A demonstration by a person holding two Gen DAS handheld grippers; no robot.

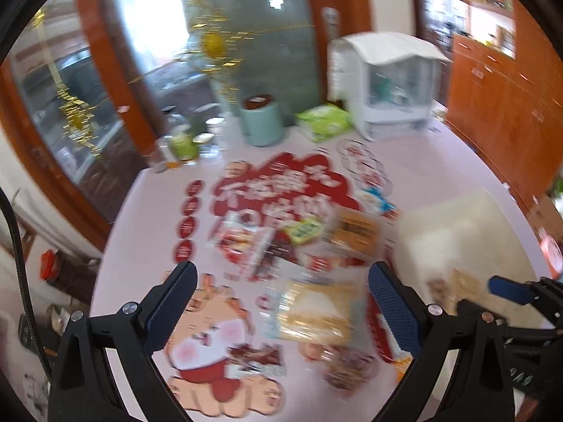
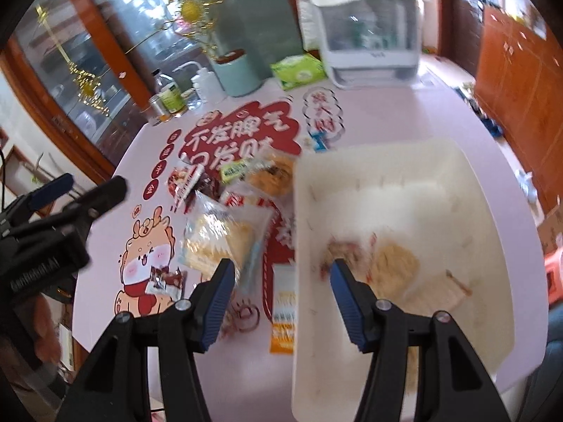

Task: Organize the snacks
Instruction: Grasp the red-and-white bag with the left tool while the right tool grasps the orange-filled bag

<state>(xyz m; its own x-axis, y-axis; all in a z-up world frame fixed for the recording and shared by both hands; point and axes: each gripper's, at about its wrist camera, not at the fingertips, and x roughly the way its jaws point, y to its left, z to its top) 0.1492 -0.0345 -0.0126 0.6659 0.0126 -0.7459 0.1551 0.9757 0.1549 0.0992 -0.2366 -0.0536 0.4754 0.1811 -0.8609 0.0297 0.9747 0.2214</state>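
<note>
I'm over a pale pink tabletop (image 2: 404, 112) with red printed lettering (image 2: 239, 140) and a cartoon animal graphic (image 2: 144, 256) on its surface. Loose snack packets sit in a heap mid-table (image 2: 225, 190), with a clear bag of pale bread slices (image 2: 218, 242) near me and a small dark wrapped candy (image 2: 165, 281) on the cartoon. White bin (image 2: 404, 168) on the right side, a few snacks in it. Far edge: mint green pot (image 2: 239, 74), green tissue pack (image 2: 299, 70), white appliance (image 2: 366, 35), small bottles and a jar (image 2: 169, 98). Left view too blurred for more detail
</note>
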